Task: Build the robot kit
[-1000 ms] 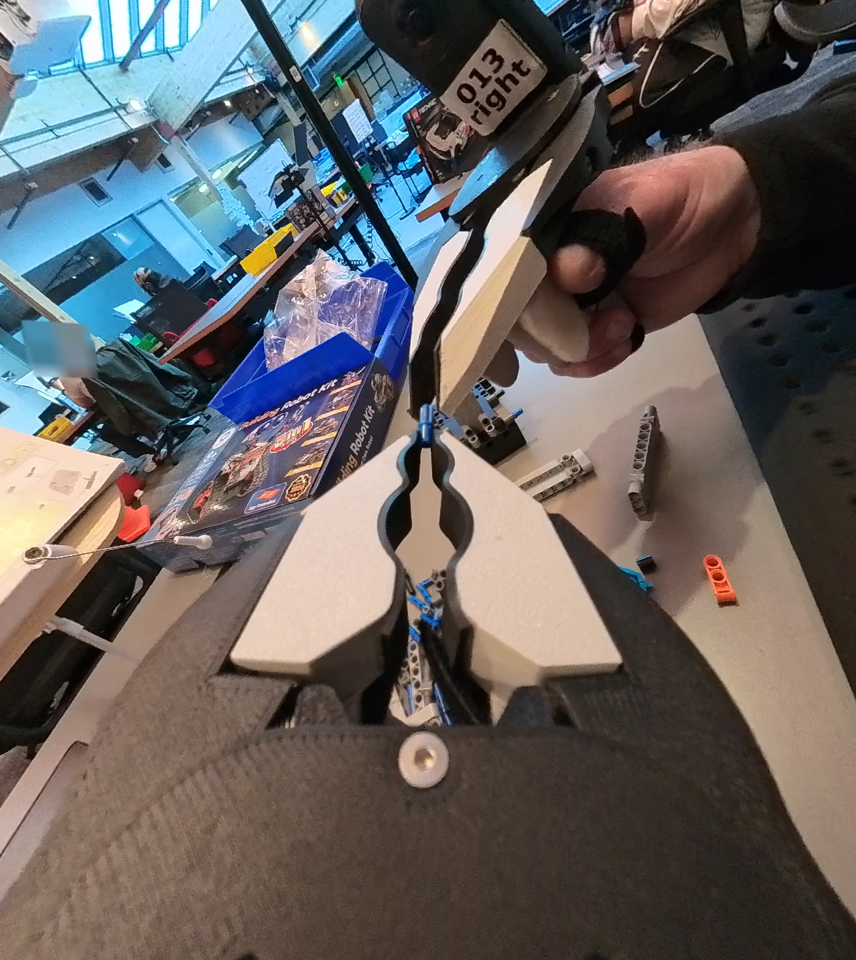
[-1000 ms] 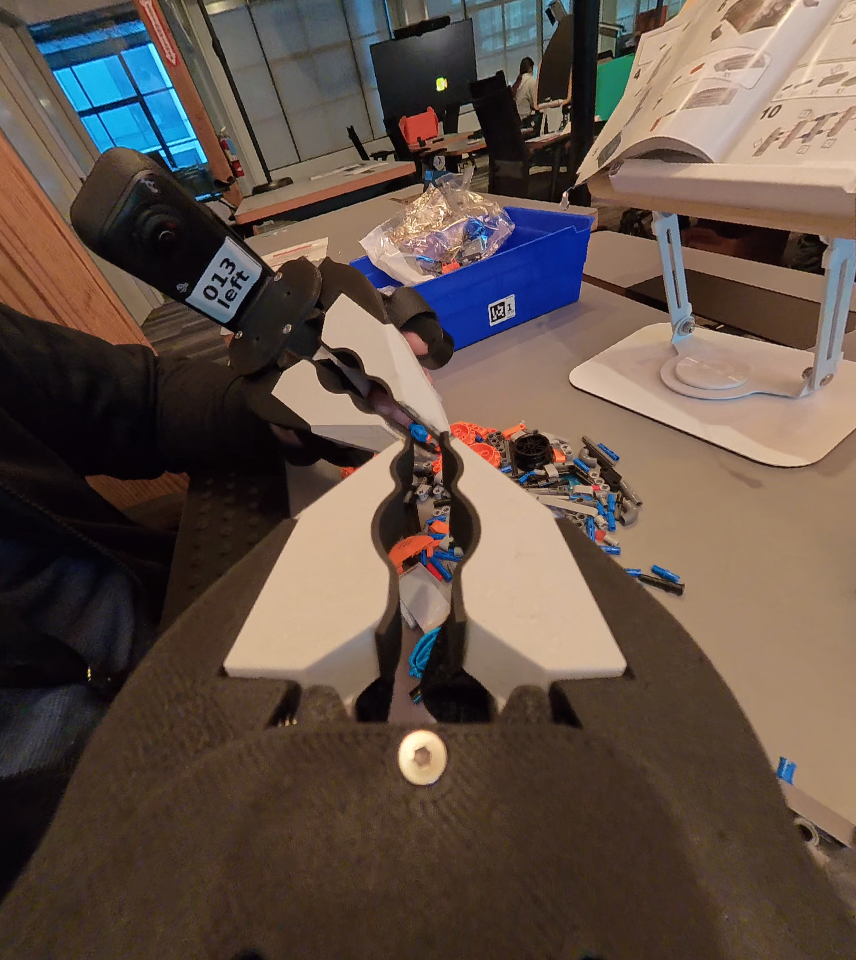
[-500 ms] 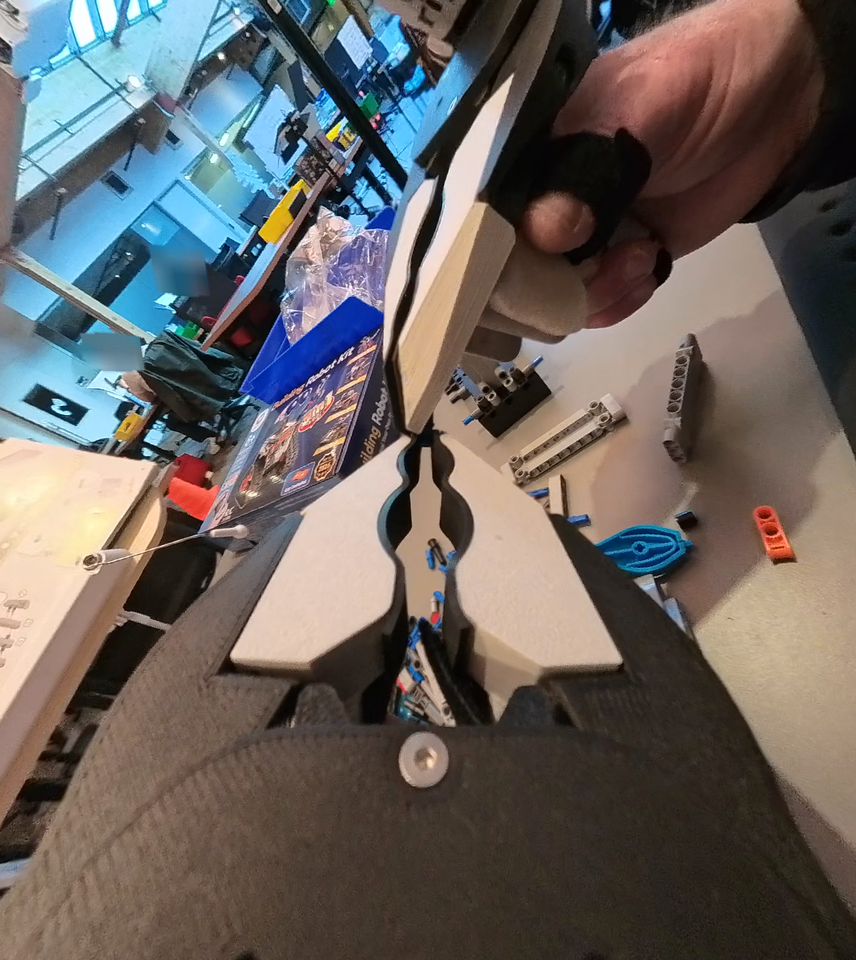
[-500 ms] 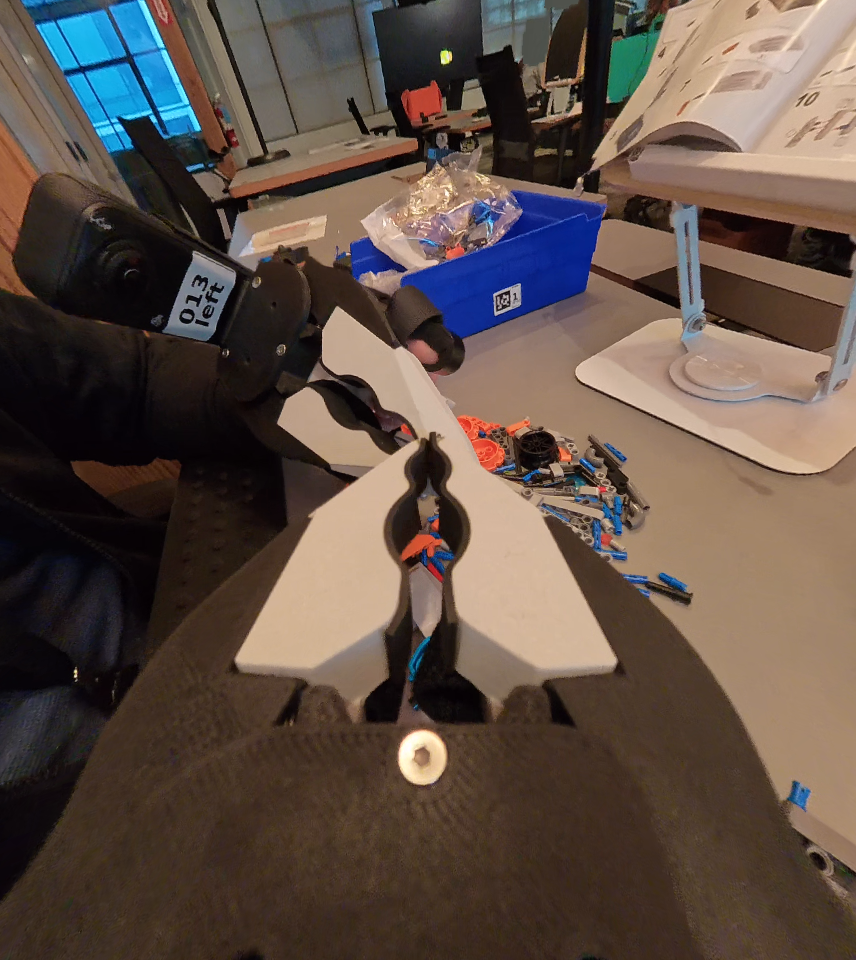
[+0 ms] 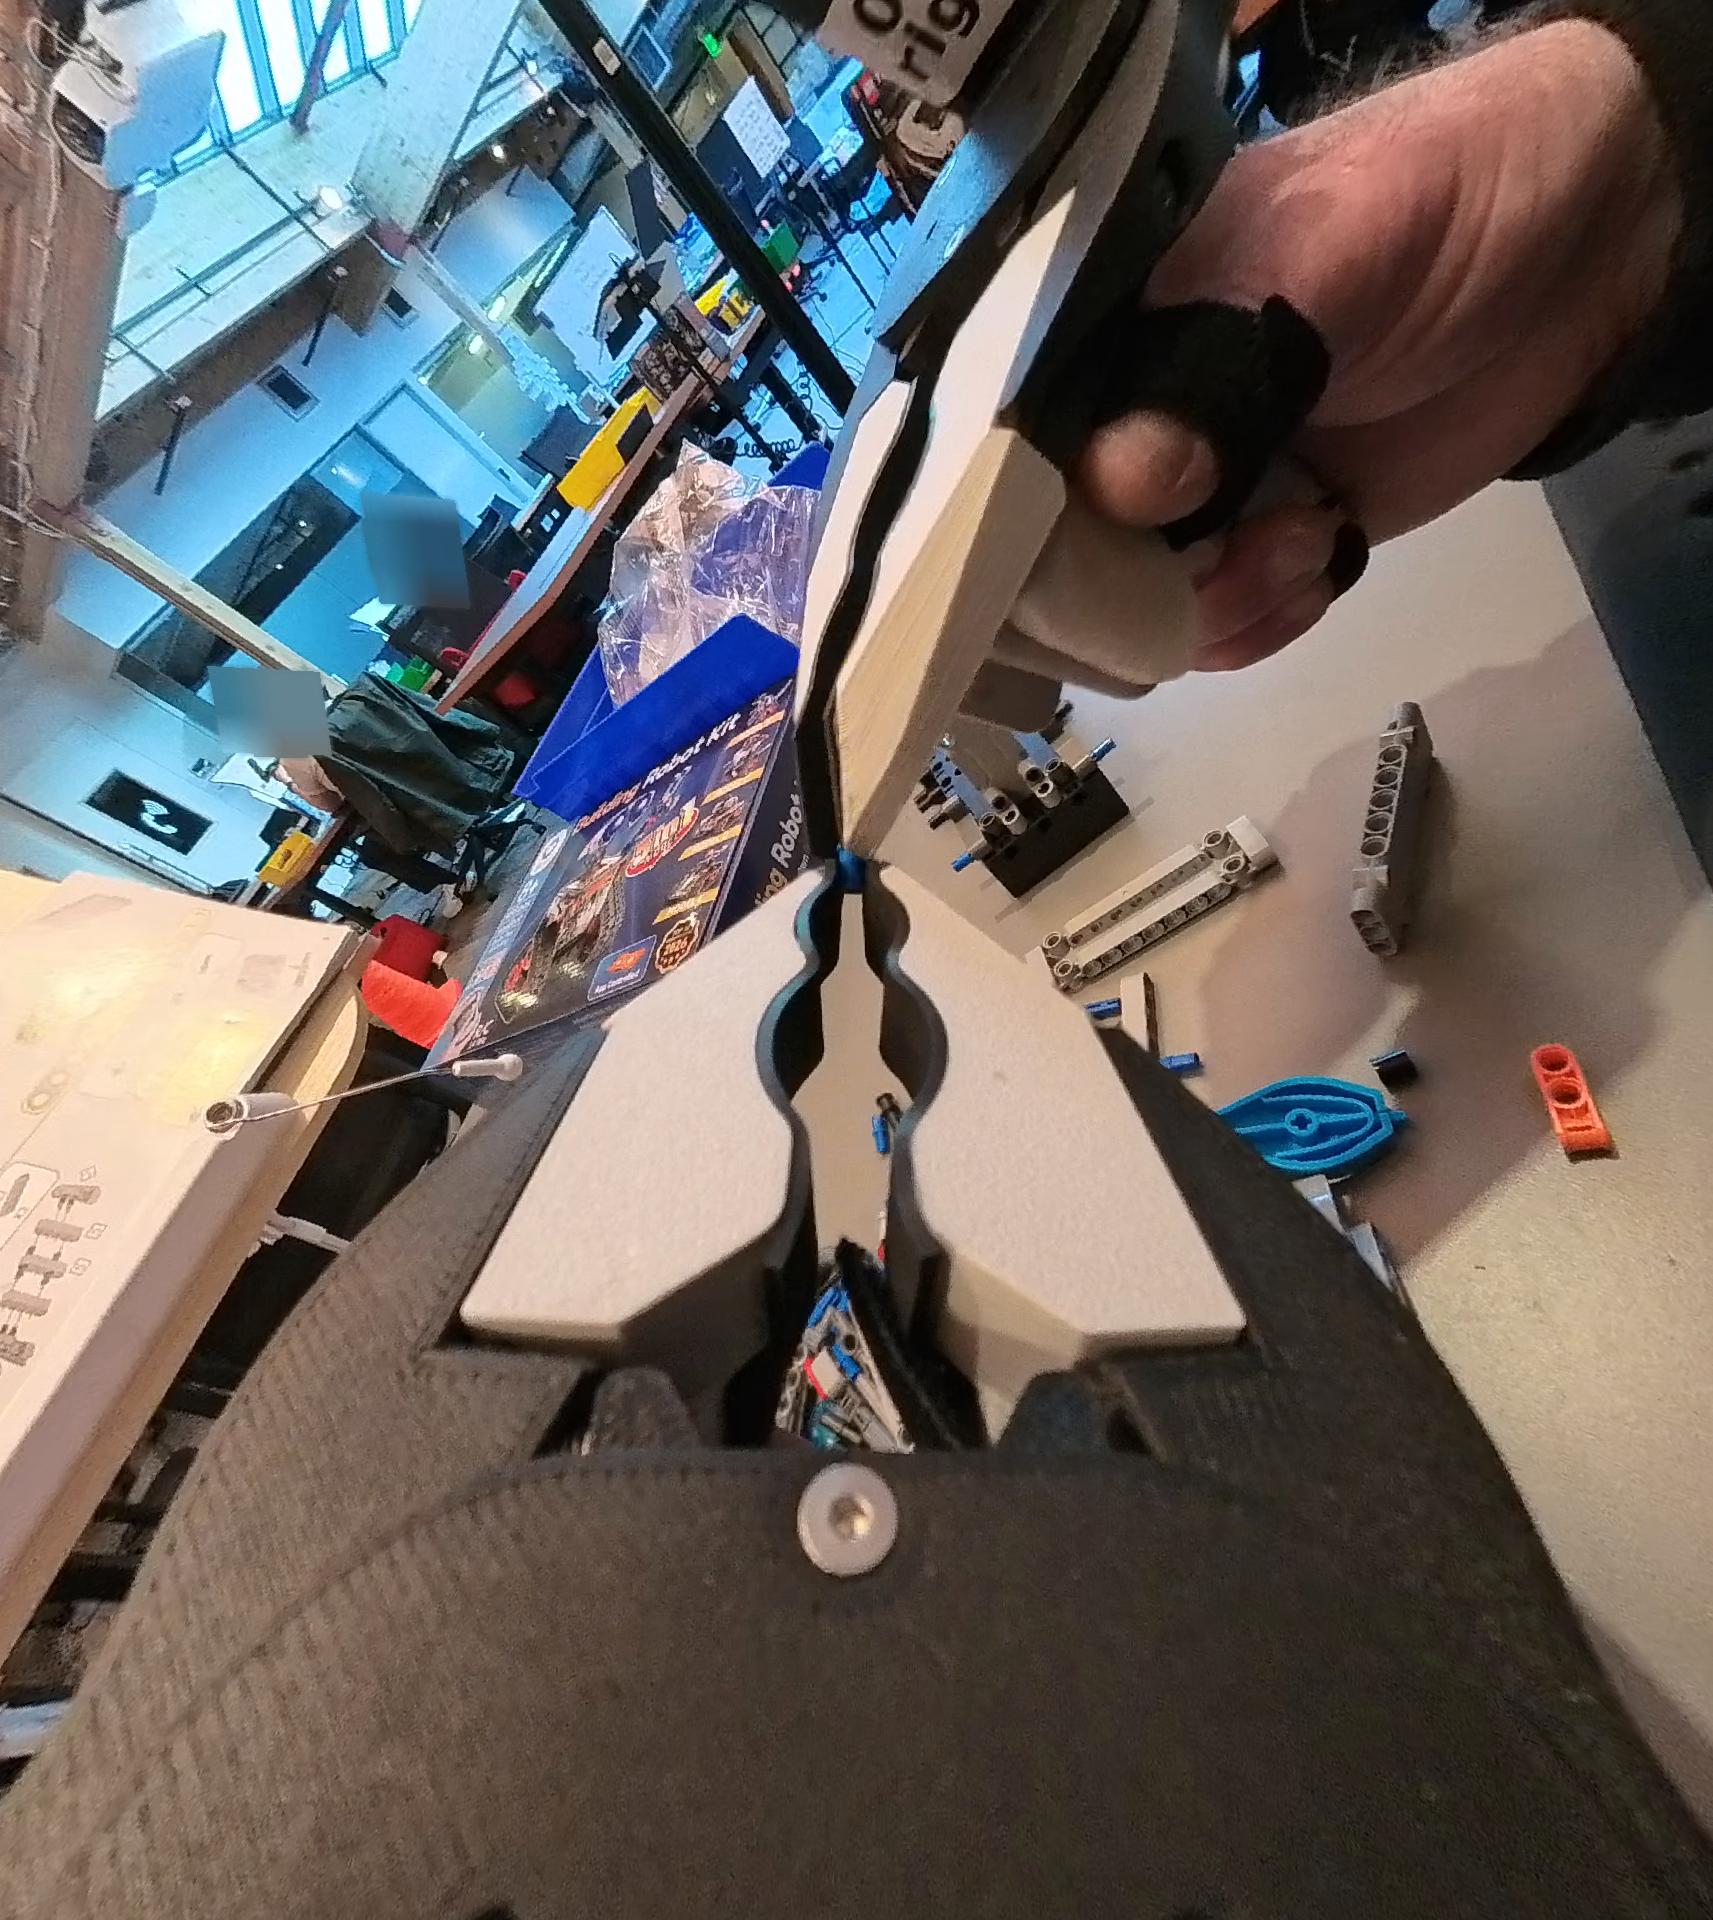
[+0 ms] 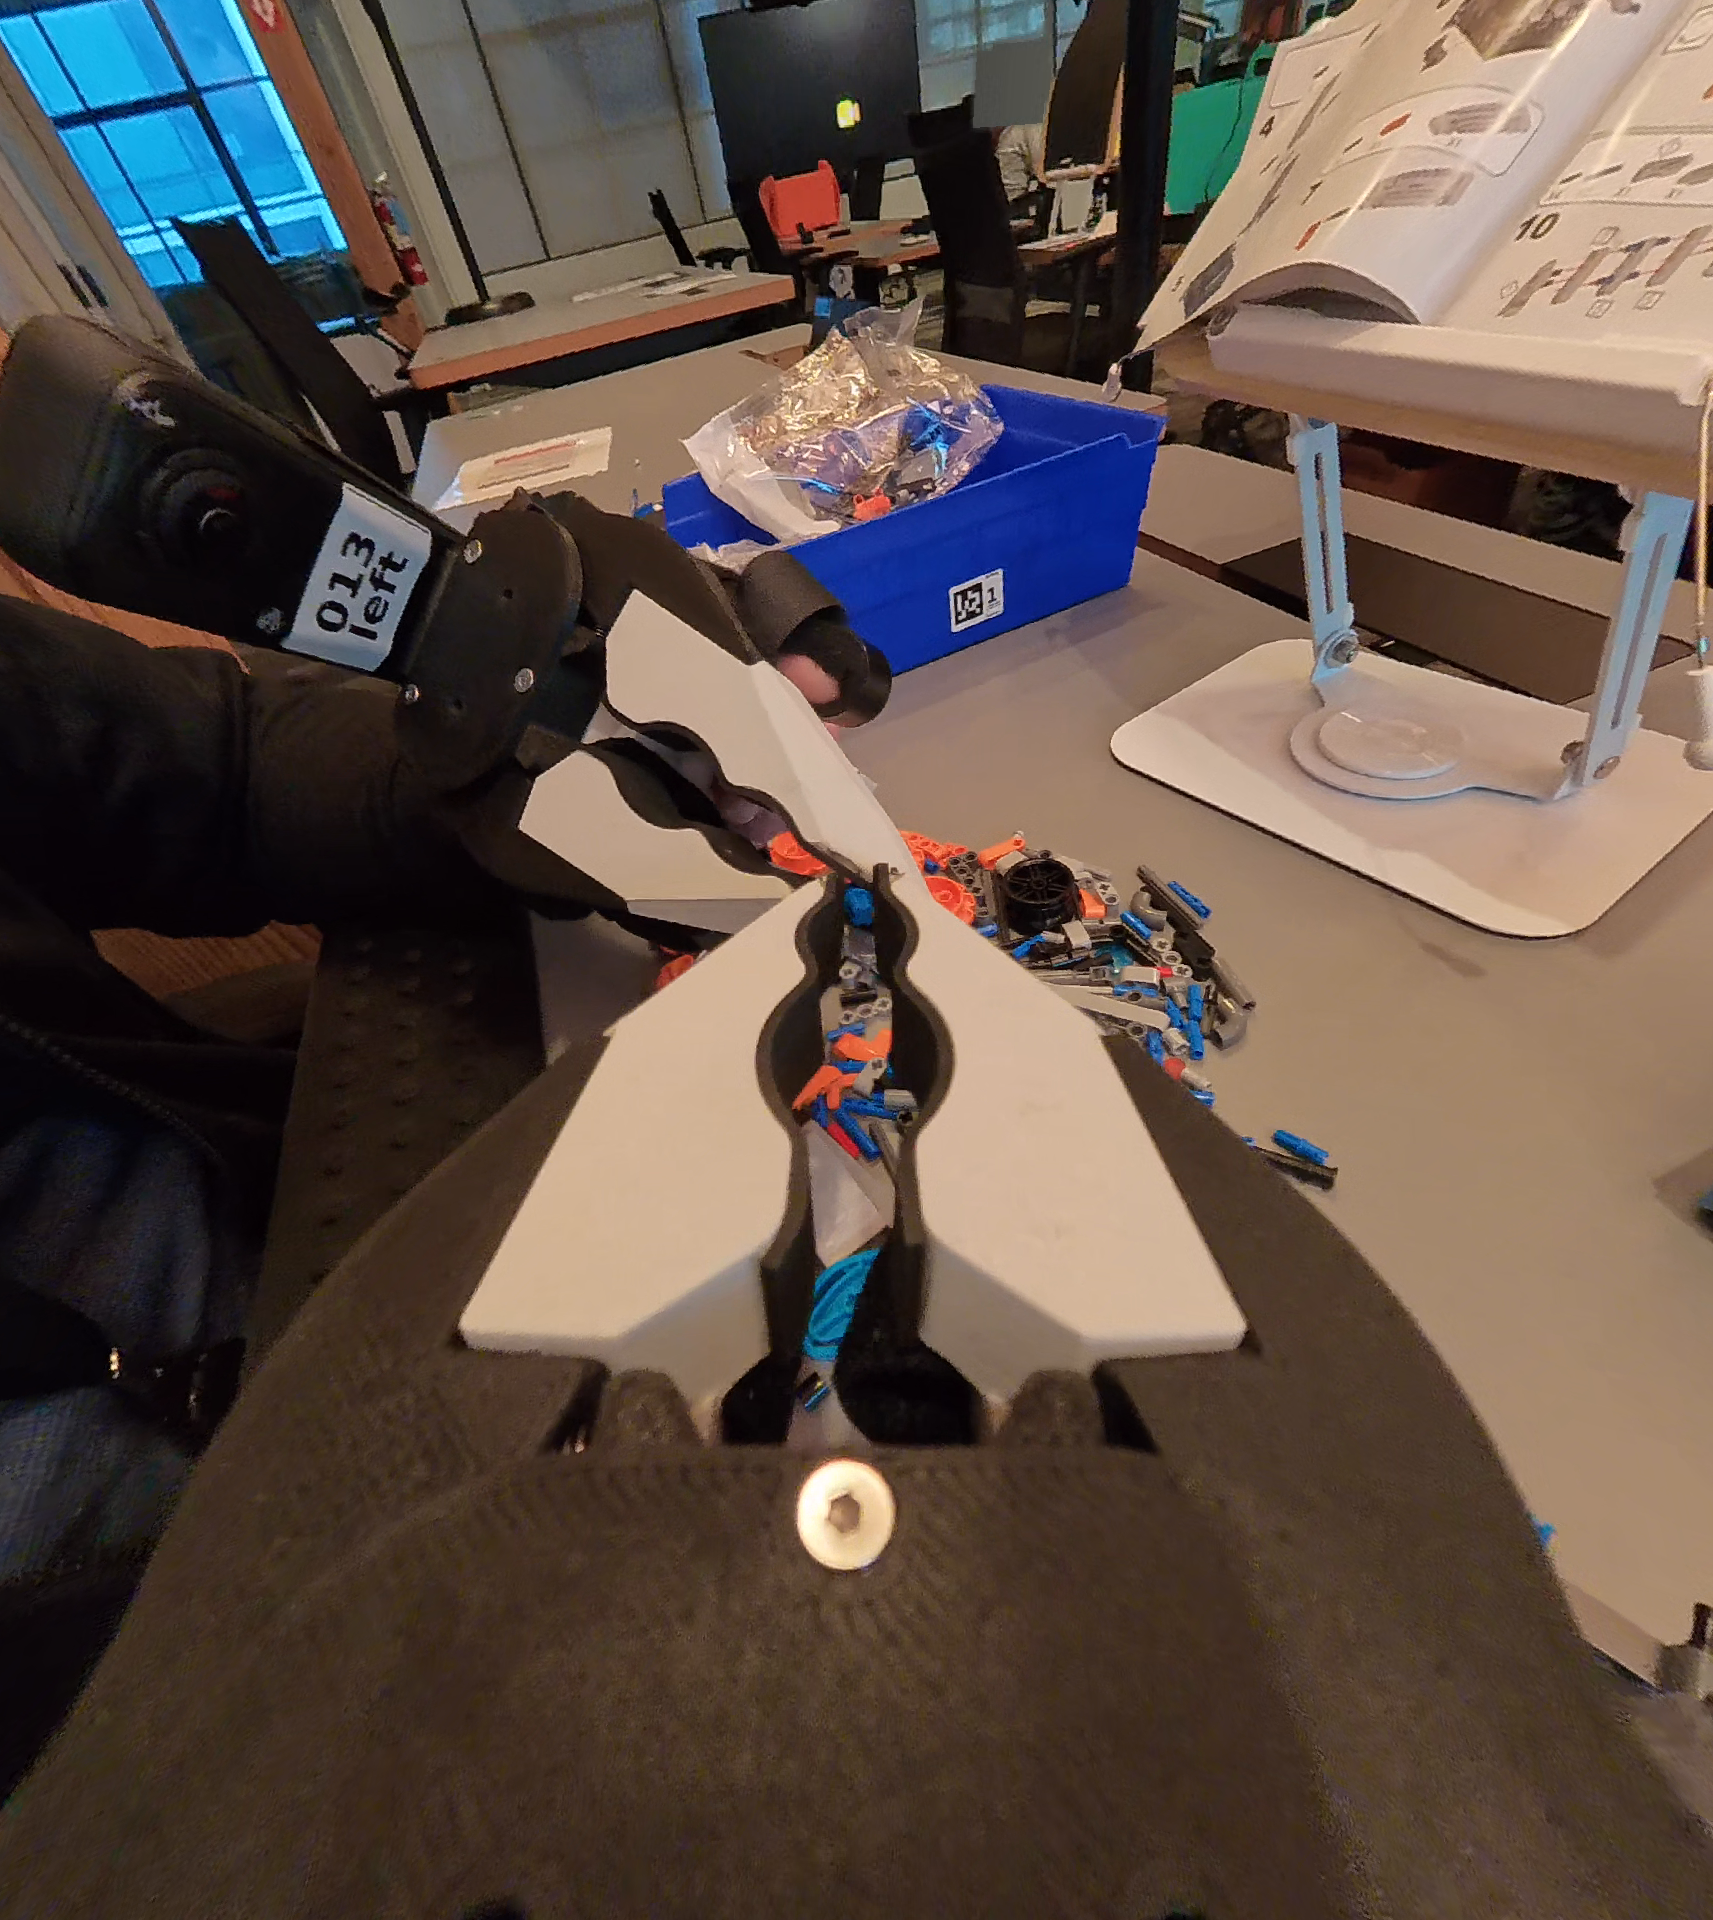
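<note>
My left gripper (image 5: pixel 847 875) is shut on a small blue pin (image 5: pixel 847 868) held above the grey table (image 5: pixel 1610 1403). My right gripper (image 6: pixel 857 885) meets it tip to tip from above, nearly closed, with the same blue pin (image 6: pixel 857 907) between its tips. In the left wrist view the right gripper (image 5: pixel 839 826) comes down from the top, held by a bare hand (image 5: pixel 1403 260). In the right wrist view the left gripper (image 6: pixel 883 868) reaches in from the left, held by a gloved hand.
A pile of small blue, orange and grey parts (image 6: pixel 1091 935) lies under the grippers. Grey beams (image 5: pixel 1158 899), a black assembly (image 5: pixel 1039 821), a blue curved piece (image 5: pixel 1299 1127) and an orange piece (image 5: pixel 1569 1101) lie nearby. Behind are a blue bin (image 6: pixel 987 540), a booklet stand (image 6: pixel 1403 790) and a kit box (image 5: pixel 644 894).
The two grippers have come closer, tips now meeting at the blue pin. The right gripper's tips, fully shut half a second ago, now have the pin between them.
</note>
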The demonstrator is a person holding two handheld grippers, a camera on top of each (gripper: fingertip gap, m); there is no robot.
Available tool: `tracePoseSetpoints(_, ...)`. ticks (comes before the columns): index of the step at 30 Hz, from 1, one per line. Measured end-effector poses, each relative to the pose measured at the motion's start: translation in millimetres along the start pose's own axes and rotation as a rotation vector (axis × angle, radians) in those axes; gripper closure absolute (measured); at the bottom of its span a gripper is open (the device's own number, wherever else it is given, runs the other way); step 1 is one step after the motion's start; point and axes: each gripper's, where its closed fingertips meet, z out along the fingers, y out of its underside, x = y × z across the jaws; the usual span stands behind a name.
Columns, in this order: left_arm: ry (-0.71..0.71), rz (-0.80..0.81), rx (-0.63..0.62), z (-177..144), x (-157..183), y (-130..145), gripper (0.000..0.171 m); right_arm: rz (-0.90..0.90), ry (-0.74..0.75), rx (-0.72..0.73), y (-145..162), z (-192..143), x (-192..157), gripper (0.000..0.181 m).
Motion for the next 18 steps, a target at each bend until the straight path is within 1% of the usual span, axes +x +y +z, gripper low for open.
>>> tracePoseSetpoints(8, 0.004, -0.006, -0.009, 1.1, 0.3, 2.5, 0.17, -0.048, 0.03, -0.017, 1.4, 0.7, 1.2, 0.178)
tracePoseSetpoints(18, 0.017, -0.038, 0.004, 1.6, 0.6, 1.8, 0.17, -0.037, 0.021, -0.004, 0.9, 0.1, 1.1, 0.179)
